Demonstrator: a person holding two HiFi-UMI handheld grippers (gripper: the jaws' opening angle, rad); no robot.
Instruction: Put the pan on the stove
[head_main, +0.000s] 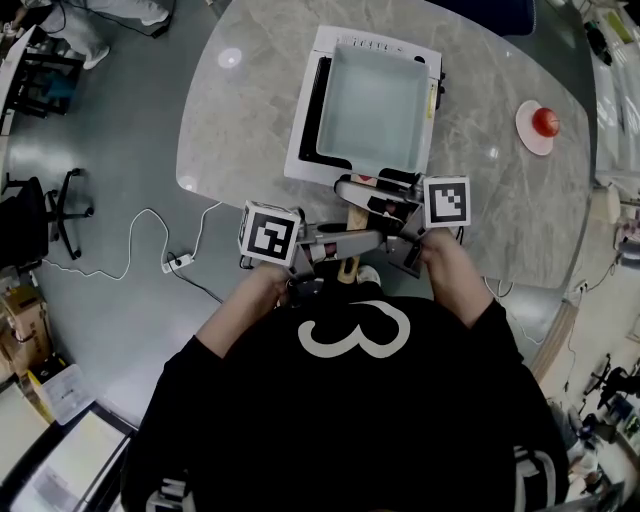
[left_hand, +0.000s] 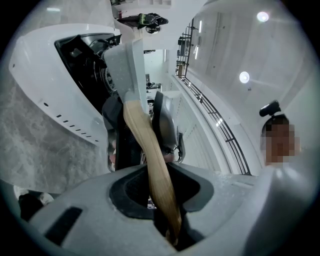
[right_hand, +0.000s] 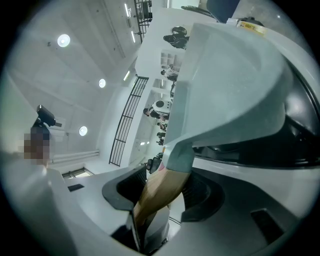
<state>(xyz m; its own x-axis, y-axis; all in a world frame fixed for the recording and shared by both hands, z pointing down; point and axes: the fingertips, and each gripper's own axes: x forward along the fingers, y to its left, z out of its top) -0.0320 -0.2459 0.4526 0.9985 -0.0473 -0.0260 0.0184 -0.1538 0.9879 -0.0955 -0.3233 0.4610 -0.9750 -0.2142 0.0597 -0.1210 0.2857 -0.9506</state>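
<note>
– So, where is the pan (head_main: 372, 100)?
– Over the white stove (head_main: 300, 140), on its right part; the stove stands on the grey table (head_main: 250, 110), at the side near the person; whether the pan's base touches the burner or hangs just above it I cannot tell.
– And the handle (left_hand: 150, 155)?
– Wooden; it runs from the pan's near edge straight toward the person's chest, out past the stove.
– Who has it?
– Both grippers do; the left gripper (left_hand: 161, 192) comes in from the person's left and is clenched on the handle further from the pan; its own view shows the wood pinched between the two dark pads.
– The right one?
– The right gripper (right_hand: 162, 192) comes in from the other side and grasps the handle close to the pan, where the wood meets the pale grey socket; its pads stand wider, yet both press on the wood.
– So they cross?
– They face each other, one just behind the other along the handle; both point level.
– Anything else on the table?
– A small plate (head_main: 525, 141) well to the right of the stove, with a red ball (head_main: 545, 121) on it.
</note>
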